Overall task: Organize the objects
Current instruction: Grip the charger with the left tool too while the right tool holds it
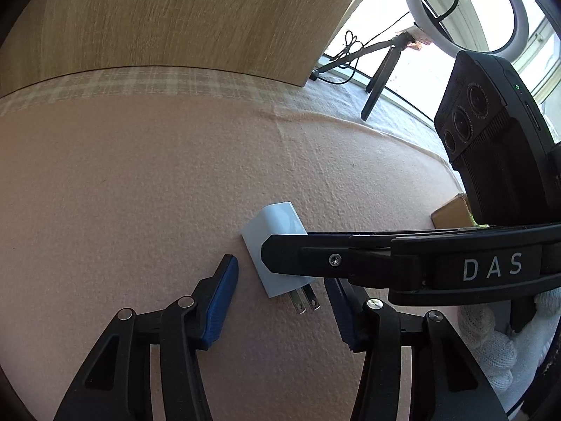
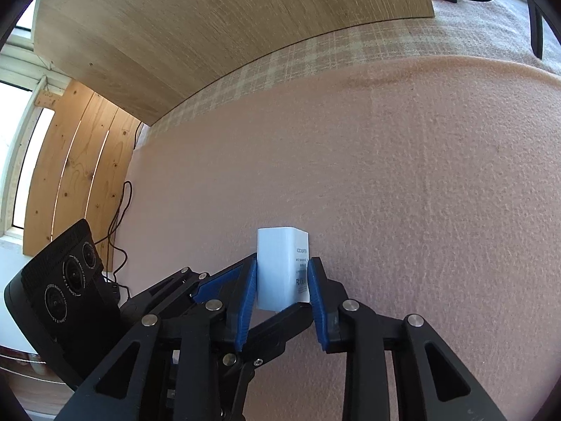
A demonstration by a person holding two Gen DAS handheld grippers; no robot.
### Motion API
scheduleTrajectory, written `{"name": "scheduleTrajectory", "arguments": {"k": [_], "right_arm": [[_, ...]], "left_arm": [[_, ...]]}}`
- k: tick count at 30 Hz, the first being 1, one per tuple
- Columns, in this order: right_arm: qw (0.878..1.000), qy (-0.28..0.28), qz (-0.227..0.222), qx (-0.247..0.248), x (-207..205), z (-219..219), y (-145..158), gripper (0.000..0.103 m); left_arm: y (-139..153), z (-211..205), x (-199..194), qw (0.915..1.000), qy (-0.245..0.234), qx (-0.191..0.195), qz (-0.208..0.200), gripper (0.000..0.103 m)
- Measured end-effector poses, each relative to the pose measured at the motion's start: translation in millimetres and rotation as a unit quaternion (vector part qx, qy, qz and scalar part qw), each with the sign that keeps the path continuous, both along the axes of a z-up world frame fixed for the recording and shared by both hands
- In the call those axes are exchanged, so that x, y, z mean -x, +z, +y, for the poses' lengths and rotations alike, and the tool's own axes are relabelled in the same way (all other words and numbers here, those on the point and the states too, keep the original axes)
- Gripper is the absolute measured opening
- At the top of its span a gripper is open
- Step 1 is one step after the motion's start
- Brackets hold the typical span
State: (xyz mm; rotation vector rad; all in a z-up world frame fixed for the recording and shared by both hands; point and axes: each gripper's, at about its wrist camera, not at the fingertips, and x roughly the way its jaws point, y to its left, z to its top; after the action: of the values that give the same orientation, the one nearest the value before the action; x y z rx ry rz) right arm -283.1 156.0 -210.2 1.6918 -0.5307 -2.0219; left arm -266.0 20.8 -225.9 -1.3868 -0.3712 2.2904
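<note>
Nearest, at the bottom of the left wrist view: left gripper (image 1: 280, 301), blue pads (image 1: 219, 301) spread apart, touching nothing, tilted steeply down at the pink mat (image 1: 140, 175). Between those pads, just the two metal prongs (image 1: 305, 300) of the white adapter (image 1: 277, 245), flat on the mat.

Reaching in from the right, across the adapter's body: a black finger of the other tool, stamped "DAS" in white capitals. Behind it, a white knit glove (image 1: 501, 343) wrapped round the handle.

Over to the right wrist view: right gripper (image 2: 284, 263), angled down as well, clamped on the adapter's two long sides, both pads pressed flush against the white plastic. On the adapter's right face, fine grey print with a line that seems to read "ADAPTER" and compliance marks below; the rest too small to make out.

A little farther, above the right tool: a black camera module (image 1: 491, 140) with three lenses, ring lettering unreadable, green lamp lit. Beside it, a corner of a cardboard box (image 1: 452, 214).

Beyond the mat: a strip of plaid cloth (image 1: 105, 84), then a wooden board (image 1: 175, 17). Farthest right, a ring light (image 1: 522, 35) on a black tripod (image 1: 378, 80) against bright windows.
</note>
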Motion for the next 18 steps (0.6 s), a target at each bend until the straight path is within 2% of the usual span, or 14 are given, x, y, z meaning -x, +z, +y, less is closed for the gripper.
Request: {"name": "scheduleTrajectory", "arguments": {"k": [3,13,18], "right_arm": [[1.0,-0.002,-0.008,0.015,1,3,-3,0.026],[0.998,-0.03,-0.015,0.048,-7,24,-5,0.025],[0.998,-0.042,-0.002,0.048,-16,35,7,0.025]], "left_arm": [[1,0,-2,0.9999,-0.012,-0.009,0.0,0.043],[6,16,-3,0.9995,-0.029,0.005,0.011,0.043],[19,29,-6,0.9989,-0.041,0.004,0.025,0.043]]}}
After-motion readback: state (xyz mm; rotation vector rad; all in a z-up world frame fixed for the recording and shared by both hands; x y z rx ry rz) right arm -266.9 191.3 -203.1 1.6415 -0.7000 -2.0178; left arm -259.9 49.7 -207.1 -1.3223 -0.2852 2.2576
